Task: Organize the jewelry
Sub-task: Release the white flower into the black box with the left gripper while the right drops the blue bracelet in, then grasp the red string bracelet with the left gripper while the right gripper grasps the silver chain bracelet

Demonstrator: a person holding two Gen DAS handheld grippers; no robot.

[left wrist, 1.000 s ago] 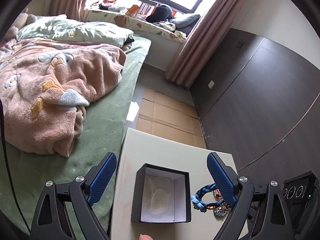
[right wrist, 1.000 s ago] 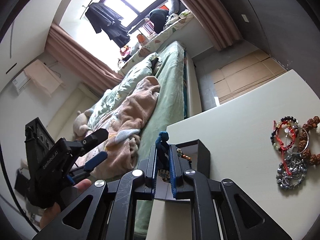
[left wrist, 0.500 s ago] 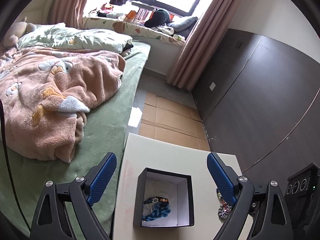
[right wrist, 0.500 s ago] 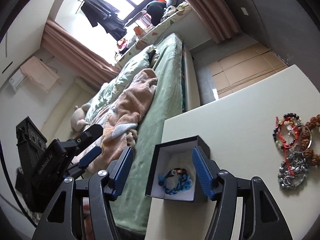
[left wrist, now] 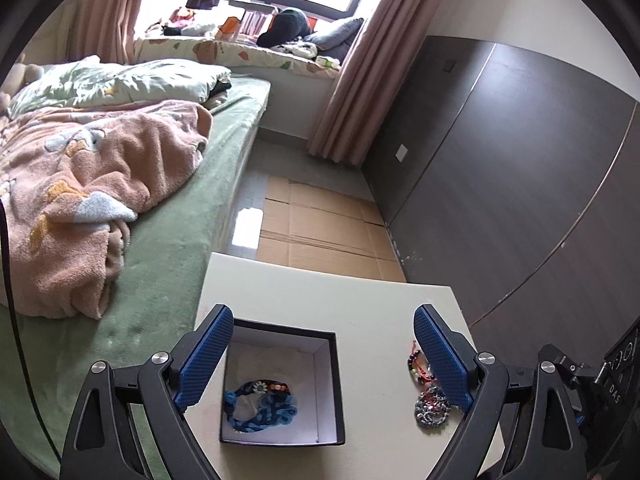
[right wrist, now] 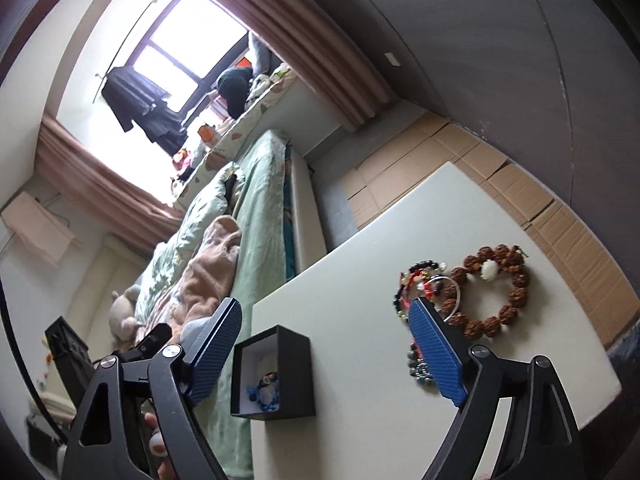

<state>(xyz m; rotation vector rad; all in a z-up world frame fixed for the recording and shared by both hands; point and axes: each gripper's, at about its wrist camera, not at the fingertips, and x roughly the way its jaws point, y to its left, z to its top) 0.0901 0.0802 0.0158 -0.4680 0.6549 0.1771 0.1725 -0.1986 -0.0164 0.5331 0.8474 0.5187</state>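
Both grippers spread wide, nothing held. Left gripper (left wrist: pixel 323 356) above the near part of the white table (left wrist: pixel 372 308), blue-padded fingers (left wrist: pixel 206 356) well apart, the black box (left wrist: pixel 338 380) between them and below. Box open at the top, white-lined, close to the table's bed-side edge. Inside, on the white lining: blue braided bracelet (left wrist: pixel 260 404), loosely coiled, a small flower charm and a few coloured beads at its upper part. Same bracelet visible in the right wrist view (right wrist: pixel 262 392), low in the box (right wrist: pixel 296 364).

Right gripper (right wrist: pixel 324 350) likewise fully parted, fingers (right wrist: pixel 436 356) empty, over the table (right wrist: pixel 360 320) between box and the loose jewelry. Loose pieces on the tabletop, well apart from the box: brown knobbly-bead bracelet (right wrist: pixel 494 290) with one white bead, lying flat in a ring; just beside it and touching, a tangle of dark beads, red cord and a thin silver bangle (right wrist: pixel 424 286); nearer, a grey-blue bead cluster (right wrist: pixel 418 370), partly hidden behind the right finger. In the left wrist view, red-and-dark strand (left wrist: pixel 418 366) and grey cluster (left wrist: pixel 432 408) beside the finger.

Legible writing: only "DAS" on the dark device (left wrist: pixel 616 384) at the right edge of the left view; rest unreadable.

Beyond the table: green bed (left wrist: pixel 172 240) with a pink blanket (left wrist: pixel 92 184), flattened cardboard (left wrist: pixel 320 232) on the floor.
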